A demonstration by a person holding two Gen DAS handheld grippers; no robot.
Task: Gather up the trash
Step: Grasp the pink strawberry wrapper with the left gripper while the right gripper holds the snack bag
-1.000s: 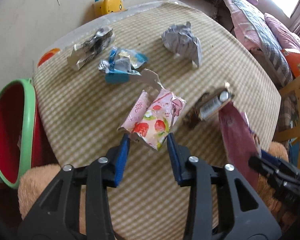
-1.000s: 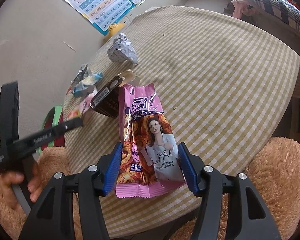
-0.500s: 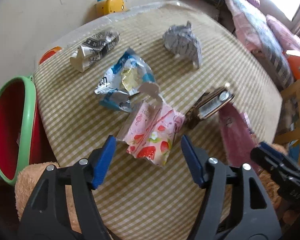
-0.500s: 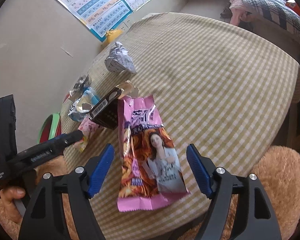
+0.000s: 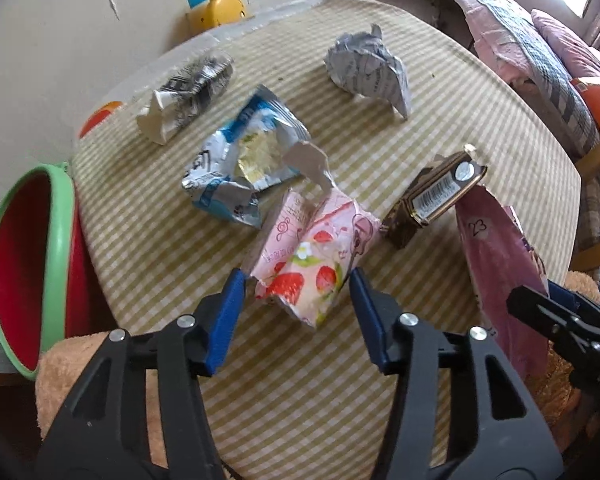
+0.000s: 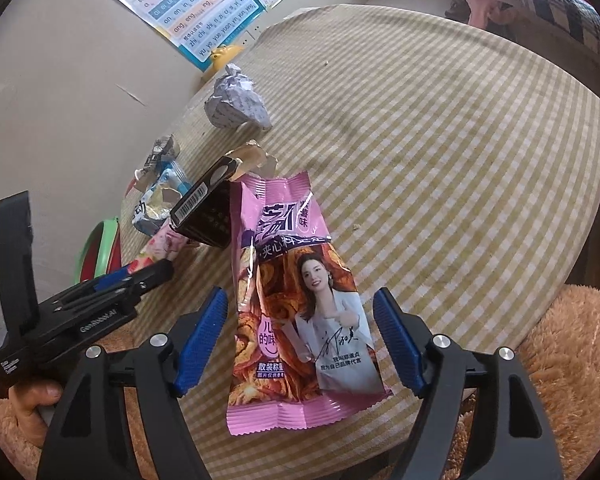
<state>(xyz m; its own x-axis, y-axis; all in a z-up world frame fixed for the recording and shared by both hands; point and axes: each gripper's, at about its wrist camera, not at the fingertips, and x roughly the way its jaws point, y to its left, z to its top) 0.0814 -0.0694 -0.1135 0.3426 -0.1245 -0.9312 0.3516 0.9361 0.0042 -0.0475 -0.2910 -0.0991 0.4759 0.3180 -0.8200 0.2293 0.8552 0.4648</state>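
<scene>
Left gripper [image 5: 298, 286] jaws apart, strawberry wrapper [image 5: 314, 256] between them. Ahead: blue-silver wrapper [image 5: 240, 168] touching it, dark carton [image 5: 432, 200] just right. Bare checked tablecloth [image 6: 460, 160] open right of pink snack bag [image 6: 300, 308]. Red bin [image 5: 24, 264] off table's left edge

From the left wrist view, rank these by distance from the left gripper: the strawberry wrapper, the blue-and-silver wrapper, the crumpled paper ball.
1. Strawberry wrapper: between the open fingers of the left gripper.
2. Blue-and-silver wrapper: just beyond, slightly left.
3. Crumpled paper ball: far side of the table, to the right.
</scene>
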